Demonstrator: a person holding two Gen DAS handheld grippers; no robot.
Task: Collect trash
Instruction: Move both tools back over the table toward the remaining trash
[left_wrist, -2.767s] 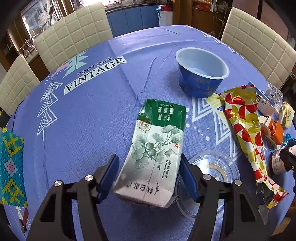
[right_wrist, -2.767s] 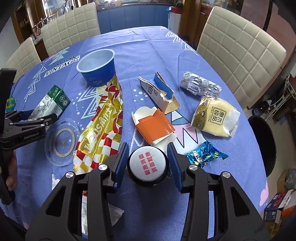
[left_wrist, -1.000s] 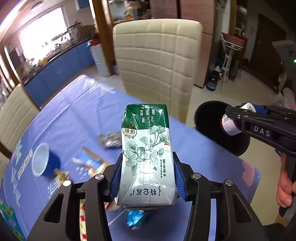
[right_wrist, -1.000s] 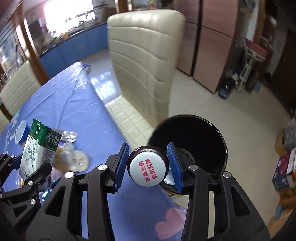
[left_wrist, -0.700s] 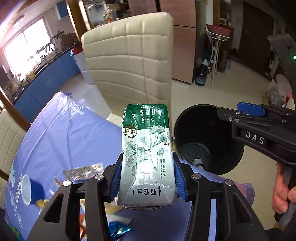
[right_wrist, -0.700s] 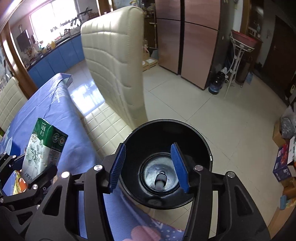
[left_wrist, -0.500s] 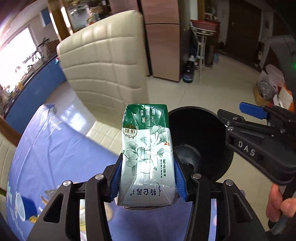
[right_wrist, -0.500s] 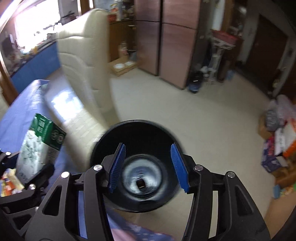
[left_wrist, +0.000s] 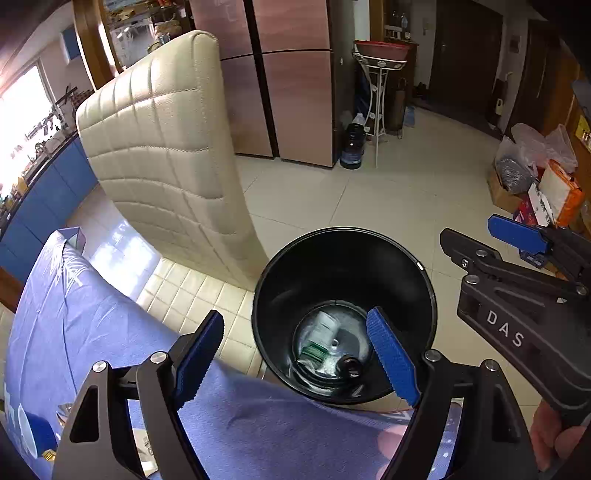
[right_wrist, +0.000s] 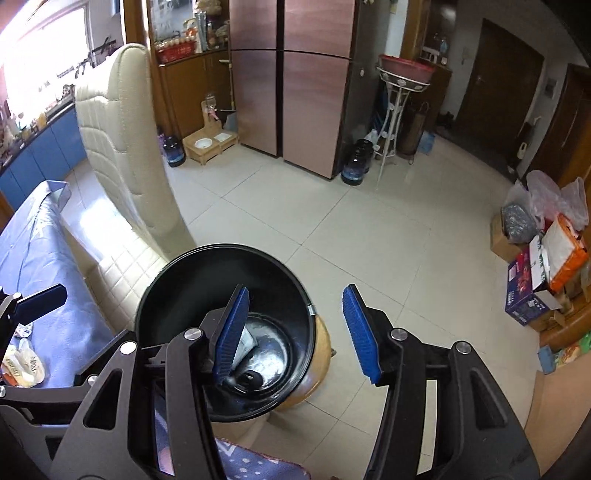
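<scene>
Left wrist view: left tongs (left_wrist: 295, 354) and right tongs (right_wrist: 295, 328) gape wide, empty, above the black bin (left_wrist: 345, 258) holding a green-and-white carton (left_wrist: 317, 339) and dark bottle (left_wrist: 350, 364).

Right gripper (right_wrist: 295, 328) jaws spread wide, empty. Black bin (right_wrist: 184, 288) just below and left of fingers; white carton (right_wrist: 246, 341) and dark round bottle (right_wrist: 251, 378) at bottom. Cream chair (right_wrist: 122, 155) beyond-left.
</scene>
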